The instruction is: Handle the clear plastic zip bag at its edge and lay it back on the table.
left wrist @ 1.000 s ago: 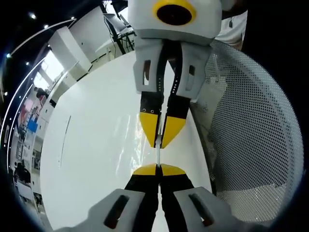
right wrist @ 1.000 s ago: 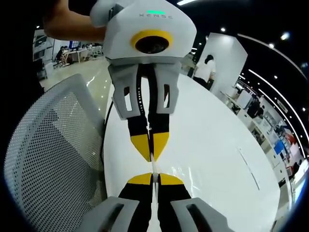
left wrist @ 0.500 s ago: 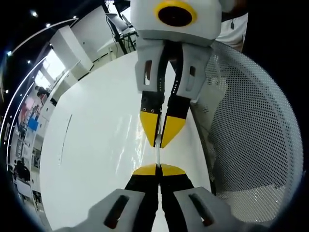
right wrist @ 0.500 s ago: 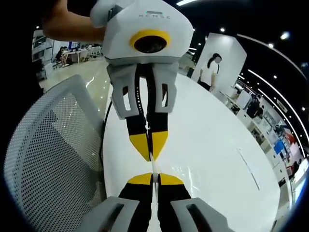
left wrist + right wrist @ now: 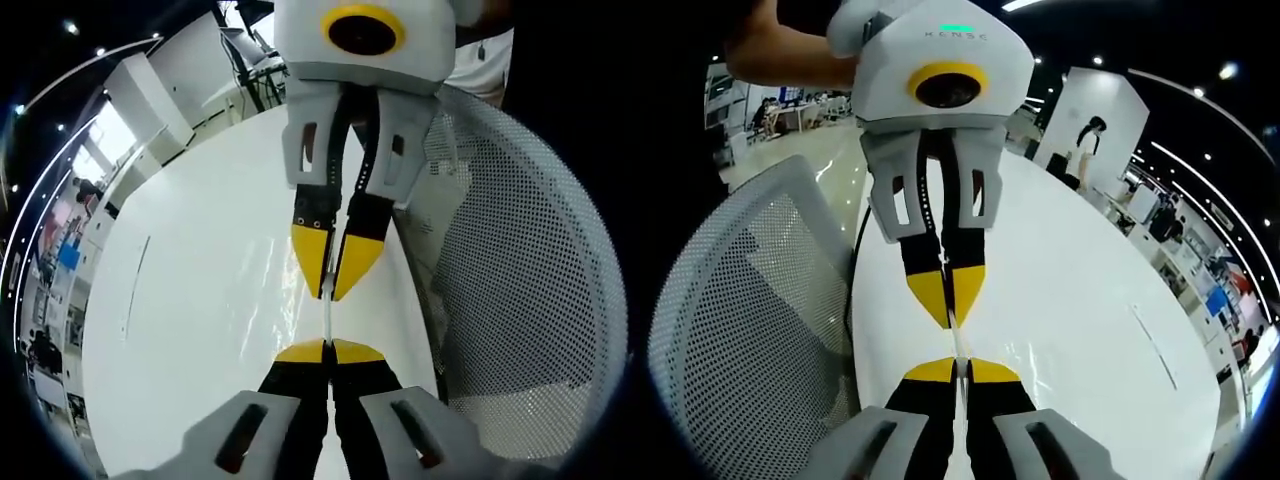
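Observation:
The clear zip bag (image 5: 327, 320) is seen edge-on as a thin pale strip stretched between the two grippers. My left gripper (image 5: 328, 348) is shut on its near end, its yellow tips pressed together. My right gripper (image 5: 328, 292) reaches in from the top, shut on the far end of the same edge. In the right gripper view the roles swap: my right gripper (image 5: 955, 368) pinches the bag edge (image 5: 956, 343) from below and my left gripper (image 5: 952, 318) from above. Faint glints of the bag's film hang over the white table (image 5: 200, 300).
A white mesh chair back (image 5: 520, 280) stands close along the table's edge, also seen as the mesh chair (image 5: 750, 320). The white table (image 5: 1070, 300) stretches away with a thin seam (image 5: 1155, 345). A person (image 5: 1088, 140) stands by a far pillar.
Both grippers keep their hold on the bag edge. The opposite gripper has drifted a little nearer in each view. The person in the background has stepped to the right.

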{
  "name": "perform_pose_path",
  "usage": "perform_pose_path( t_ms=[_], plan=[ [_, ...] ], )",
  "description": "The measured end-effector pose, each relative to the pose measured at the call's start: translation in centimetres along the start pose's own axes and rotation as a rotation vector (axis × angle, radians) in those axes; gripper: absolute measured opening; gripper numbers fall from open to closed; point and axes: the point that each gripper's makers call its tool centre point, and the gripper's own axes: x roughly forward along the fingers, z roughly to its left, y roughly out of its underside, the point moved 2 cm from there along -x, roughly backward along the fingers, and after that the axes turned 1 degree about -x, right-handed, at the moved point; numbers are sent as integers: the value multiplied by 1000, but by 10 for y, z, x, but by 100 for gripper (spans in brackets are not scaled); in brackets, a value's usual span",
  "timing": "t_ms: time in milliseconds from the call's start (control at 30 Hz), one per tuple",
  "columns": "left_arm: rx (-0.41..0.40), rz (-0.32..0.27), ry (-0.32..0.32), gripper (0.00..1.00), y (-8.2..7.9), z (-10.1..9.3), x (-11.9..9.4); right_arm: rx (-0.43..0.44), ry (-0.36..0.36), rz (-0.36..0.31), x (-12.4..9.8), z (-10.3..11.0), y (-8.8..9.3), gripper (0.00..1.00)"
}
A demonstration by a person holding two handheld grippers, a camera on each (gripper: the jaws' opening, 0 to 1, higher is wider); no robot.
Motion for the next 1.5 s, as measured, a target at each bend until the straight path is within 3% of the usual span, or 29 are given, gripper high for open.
perform_pose_path(
  t_ms=[1500],
  plan=[
    [-17,0,-3,0,4,4,-3,22,9,0,-1,-2,3,0]
  ],
)
